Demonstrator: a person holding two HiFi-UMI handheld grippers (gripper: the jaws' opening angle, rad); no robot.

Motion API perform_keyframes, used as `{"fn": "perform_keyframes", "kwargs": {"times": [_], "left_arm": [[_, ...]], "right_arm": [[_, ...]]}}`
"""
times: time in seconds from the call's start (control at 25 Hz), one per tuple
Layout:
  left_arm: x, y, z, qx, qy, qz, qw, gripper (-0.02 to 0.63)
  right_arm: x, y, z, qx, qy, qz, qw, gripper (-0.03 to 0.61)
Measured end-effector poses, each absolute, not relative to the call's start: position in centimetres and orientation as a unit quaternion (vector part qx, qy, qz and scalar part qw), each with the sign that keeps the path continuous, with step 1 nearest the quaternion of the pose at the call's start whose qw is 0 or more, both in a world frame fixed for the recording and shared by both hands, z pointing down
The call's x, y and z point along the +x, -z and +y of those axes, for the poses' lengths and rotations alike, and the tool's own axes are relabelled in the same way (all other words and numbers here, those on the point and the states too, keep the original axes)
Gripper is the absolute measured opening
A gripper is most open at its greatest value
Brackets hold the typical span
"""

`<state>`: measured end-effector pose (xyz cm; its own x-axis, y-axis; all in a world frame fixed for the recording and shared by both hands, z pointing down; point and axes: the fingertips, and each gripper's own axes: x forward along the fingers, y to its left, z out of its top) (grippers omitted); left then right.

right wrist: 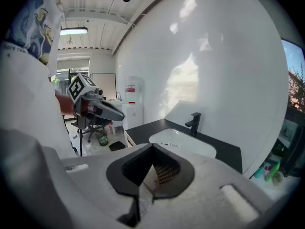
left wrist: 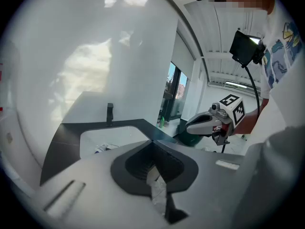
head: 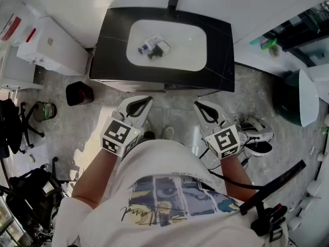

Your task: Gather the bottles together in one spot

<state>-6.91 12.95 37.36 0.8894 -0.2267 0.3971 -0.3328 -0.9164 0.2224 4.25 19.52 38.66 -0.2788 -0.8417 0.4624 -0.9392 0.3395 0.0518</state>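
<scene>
"Where are the bottles [head: 153,46] lying?"

"Huddled in the white sink basin [head: 190,40] of the black tabletop [head: 115,40], ahead of both grippers, well apart."

"Which is sitting nearer?"

"Probably the left gripper [head: 140,103]. It and the right gripper [head: 202,107] are hovering closed, holding nothing."

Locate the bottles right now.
Head view: the small bottles lie clustered in the white sink basin, slightly left of centre, in front of the black faucet.

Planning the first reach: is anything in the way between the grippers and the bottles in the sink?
Nothing visible does. The bottles lie in the open white basin; only the front strip of the black counter lies between them and the left gripper and right gripper.
</scene>
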Motion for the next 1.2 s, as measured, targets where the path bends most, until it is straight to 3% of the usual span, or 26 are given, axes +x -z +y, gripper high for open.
{"fn": "perform_keyframes", "kwargs": {"times": [0.48, 1.2], "left_arm": [[-6.3, -38.1, 15.9, 0.962, -0.197, -0.147, 0.121, 0.002], [-9.8, -37.9, 12.6, 0.960, -0.180, -0.155, 0.151, 0.003]], "right_arm": [[5.5, -38.2, 21.5, 0.554, -0.107, -0.800, 0.205, 0.002], [1.5, -38.9, 16.5, 0.522, -0.101, -0.818, 0.220, 0.017]]}}
